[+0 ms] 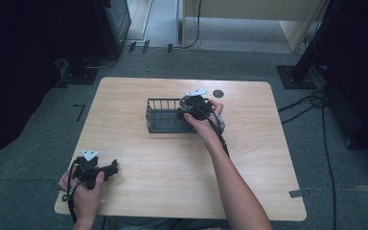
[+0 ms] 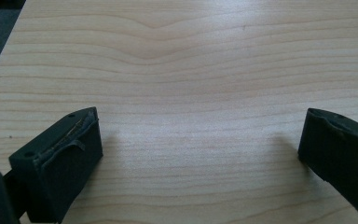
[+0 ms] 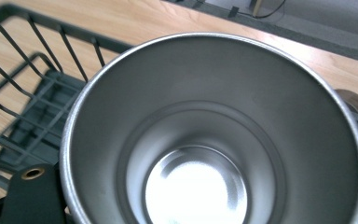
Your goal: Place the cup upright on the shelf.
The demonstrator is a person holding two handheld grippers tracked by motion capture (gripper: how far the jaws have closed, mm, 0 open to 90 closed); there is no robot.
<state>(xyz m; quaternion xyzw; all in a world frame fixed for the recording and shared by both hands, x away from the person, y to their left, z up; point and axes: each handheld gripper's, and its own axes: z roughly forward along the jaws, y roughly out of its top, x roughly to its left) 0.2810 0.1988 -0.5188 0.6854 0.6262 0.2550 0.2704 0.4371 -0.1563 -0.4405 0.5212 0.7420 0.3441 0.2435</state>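
Observation:
A steel cup [image 3: 214, 140] faces the right gripper view with its open mouth and bright bottom, and nothing is inside it. My right gripper [image 1: 192, 108] is shut on the cup, holding it over the right end of a black wire basket [image 1: 159, 101]. One of its fingers [image 3: 30, 198] shows at the cup's lower left, with the basket's bars [image 3: 37, 56] beyond. The cup's rim [image 1: 187, 101] shows as a silver arc in the high view. My left gripper [image 1: 111, 168] rests near the table's front left corner. It is open [image 2: 200, 135] over bare wood, with nothing between its jaws.
The light wooden table [image 1: 139, 158] stands on grey carpet. A small dark round disc [image 1: 217, 93] lies behind the basket on the right. Cables [image 1: 311, 103] and black stand bases [image 1: 294, 76] lie on the floor around the table.

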